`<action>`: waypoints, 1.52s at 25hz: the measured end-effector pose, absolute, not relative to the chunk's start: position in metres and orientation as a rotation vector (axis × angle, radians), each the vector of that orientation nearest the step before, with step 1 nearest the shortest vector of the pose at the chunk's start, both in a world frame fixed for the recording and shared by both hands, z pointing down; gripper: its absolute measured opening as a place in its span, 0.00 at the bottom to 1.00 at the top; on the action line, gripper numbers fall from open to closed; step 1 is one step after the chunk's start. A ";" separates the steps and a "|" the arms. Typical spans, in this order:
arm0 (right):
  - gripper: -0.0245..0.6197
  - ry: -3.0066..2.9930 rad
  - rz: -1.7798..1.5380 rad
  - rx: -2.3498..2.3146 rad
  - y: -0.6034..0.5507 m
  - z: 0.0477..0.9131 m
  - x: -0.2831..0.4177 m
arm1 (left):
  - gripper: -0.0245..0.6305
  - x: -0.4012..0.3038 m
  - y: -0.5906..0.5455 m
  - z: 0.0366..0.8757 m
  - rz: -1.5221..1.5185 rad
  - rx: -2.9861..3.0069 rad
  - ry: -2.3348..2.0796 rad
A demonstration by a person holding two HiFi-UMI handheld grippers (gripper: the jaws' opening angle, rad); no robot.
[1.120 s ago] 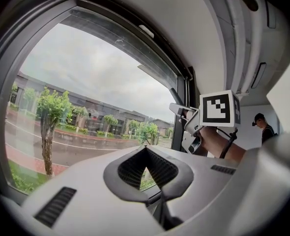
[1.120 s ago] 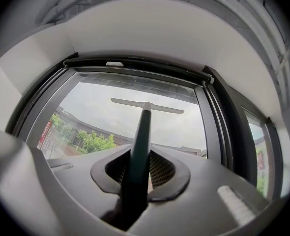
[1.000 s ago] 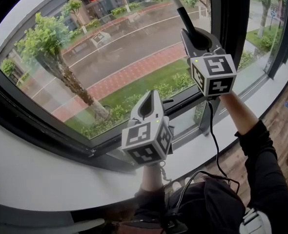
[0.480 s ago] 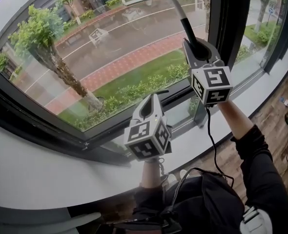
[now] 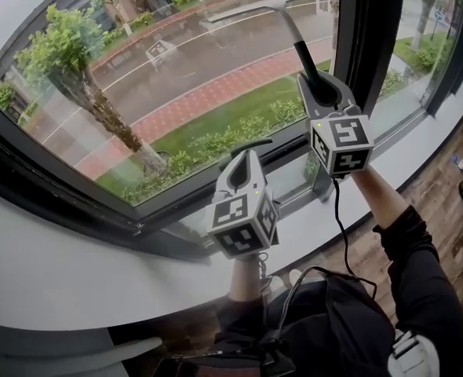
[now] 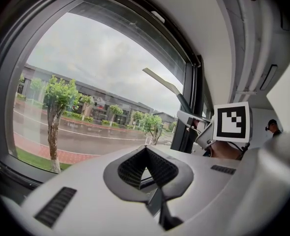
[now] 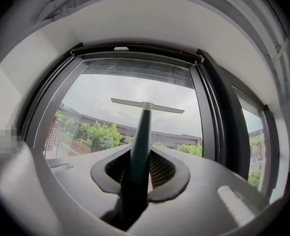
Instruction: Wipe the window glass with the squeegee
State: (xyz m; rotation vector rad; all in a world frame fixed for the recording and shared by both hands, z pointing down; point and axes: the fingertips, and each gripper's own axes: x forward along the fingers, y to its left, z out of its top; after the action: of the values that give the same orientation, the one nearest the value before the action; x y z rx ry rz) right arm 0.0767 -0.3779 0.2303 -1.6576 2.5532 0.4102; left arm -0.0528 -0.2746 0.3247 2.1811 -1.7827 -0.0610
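My right gripper [image 5: 319, 86] is shut on the dark green handle of the squeegee [image 5: 304, 56], held up in front of the window glass [image 5: 176, 93]. The squeegee's long pale blade [image 5: 251, 10] lies across the upper part of the pane, next to the dark mullion. In the right gripper view the handle [image 7: 139, 151] runs up from between the jaws to the blade [image 7: 147, 105]. My left gripper [image 5: 242, 170] hangs lower, near the bottom of the frame, shut with nothing in it [image 6: 145, 156]. The left gripper view shows the blade [image 6: 162, 81] and the right gripper [image 6: 204, 127].
A dark mullion [image 5: 357, 30] bounds the pane on the right, with a second pane [image 5: 420, 45] beyond. A black window handle [image 5: 251, 144] sits on the lower frame. A broad white sill [image 5: 74, 281] runs below. Wooden floor [image 5: 443, 187] lies at the right.
The right gripper has come down a little, and the squeegee blade has slid down the glass from the top edge of the view. The left gripper has barely moved.
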 end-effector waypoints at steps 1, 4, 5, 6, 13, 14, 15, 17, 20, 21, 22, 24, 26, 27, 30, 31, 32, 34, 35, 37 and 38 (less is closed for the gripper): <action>0.14 2.558 0.402 -1.661 -0.377 0.234 0.078 | 0.04 -0.052 -0.274 0.326 -0.061 2.176 -1.780; 0.14 2.570 0.392 -1.672 -0.374 0.246 0.079 | 0.04 -0.051 -0.271 0.327 -0.063 2.173 -1.782; 0.14 2.574 0.389 -1.676 -0.373 0.251 0.079 | 0.04 -0.051 -0.270 0.327 -0.062 2.175 -1.787; 0.14 2.577 0.384 -1.678 -0.372 0.258 0.079 | 0.04 -0.052 -0.269 0.328 -0.060 2.176 -1.790; 0.14 2.603 0.361 -1.689 -0.373 0.288 0.082 | 0.04 -0.052 -0.271 0.336 -0.050 2.162 -1.793; 0.14 2.609 0.358 -1.691 -0.373 0.293 0.083 | 0.04 -0.052 -0.271 0.339 -0.048 2.158 -1.793; 0.14 2.615 0.356 -1.693 -0.373 0.299 0.083 | 0.04 -0.052 -0.272 0.341 -0.047 2.156 -1.792; 0.14 2.626 0.351 -1.701 -0.371 0.310 0.084 | 0.04 -0.053 -0.273 0.346 -0.038 2.151 -1.787; 0.14 2.643 0.330 -1.710 -0.369 0.329 0.084 | 0.04 -0.054 -0.272 0.354 -0.019 2.141 -1.782; 0.14 2.649 0.324 -1.712 -0.369 0.335 0.083 | 0.04 -0.055 -0.273 0.356 -0.016 2.141 -1.783; 0.14 2.653 0.317 -1.715 -0.369 0.339 0.083 | 0.04 -0.055 -0.274 0.358 -0.012 2.140 -1.784; 0.14 2.664 0.307 -1.724 -0.369 0.348 0.083 | 0.04 -0.055 -0.277 0.362 -0.002 2.141 -1.784; 0.14 2.682 0.294 -1.730 -0.367 0.356 0.085 | 0.04 -0.052 -0.278 0.365 0.005 2.141 -1.775; 0.14 2.692 0.286 -1.732 -0.366 0.361 0.085 | 0.04 -0.051 -0.278 0.366 0.011 2.141 -1.768; 0.14 2.720 0.256 -1.738 -0.363 0.373 0.087 | 0.04 -0.048 -0.277 0.369 0.042 2.139 -1.757; 0.14 2.728 0.247 -1.740 -0.362 0.377 0.087 | 0.04 -0.048 -0.278 0.370 0.044 2.140 -1.757; 0.14 2.735 0.241 -1.743 -0.362 0.381 0.086 | 0.04 -0.049 -0.278 0.370 0.041 2.142 -1.757; 0.14 2.749 0.239 -1.750 -0.362 0.389 0.086 | 0.04 -0.050 -0.279 0.372 0.036 2.142 -1.758; 0.14 2.756 0.240 -1.753 -0.362 0.392 0.087 | 0.04 -0.050 -0.280 0.373 0.040 2.142 -1.758; 0.14 2.769 0.241 -1.758 -0.361 0.398 0.088 | 0.04 -0.049 -0.281 0.377 0.054 2.142 -1.752; 0.14 2.777 0.238 -1.759 -0.360 0.402 0.088 | 0.04 -0.048 -0.281 0.378 0.059 2.142 -1.748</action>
State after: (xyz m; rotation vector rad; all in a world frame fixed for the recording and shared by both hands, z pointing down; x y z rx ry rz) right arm 0.0885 -0.3605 0.4021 -1.7593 2.7771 0.2384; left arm -0.0481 -0.2806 0.3776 2.1424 -1.7484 0.0589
